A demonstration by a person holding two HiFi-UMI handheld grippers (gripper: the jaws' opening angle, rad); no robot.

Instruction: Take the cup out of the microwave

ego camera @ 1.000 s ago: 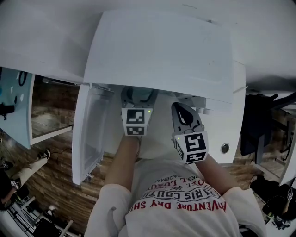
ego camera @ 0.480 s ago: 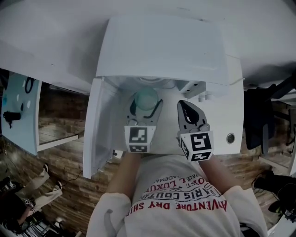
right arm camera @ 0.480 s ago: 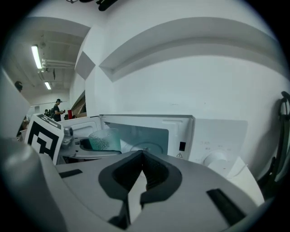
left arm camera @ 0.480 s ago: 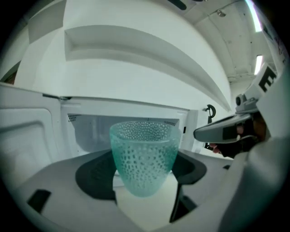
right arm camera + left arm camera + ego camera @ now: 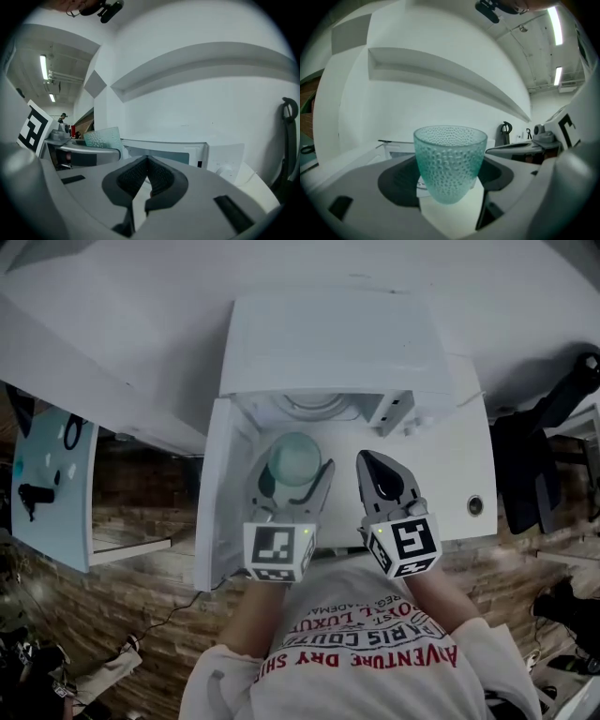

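One teal cup [image 5: 294, 457] in left claw [image 5: 292, 484], between microwave door [image 5: 220, 495] and right claw [image 5: 375, 470].

The cup [image 5: 294, 456] is a small tumbler of see-through teal glass with little dimples all over its wall. It narrows toward a rounded base and its mouth is open and empty. It stands upright between the two jaws of the left hand-held gripper [image 5: 294, 476], which press on its lower part. It is just outside the opening of the white box-shaped microwave [image 5: 328, 343], beside the door [image 5: 217, 493], which is swung fully open to the left. The round turntable [image 5: 314, 407] inside is bare. The microwave stands on a white surface [image 5: 469, 456].
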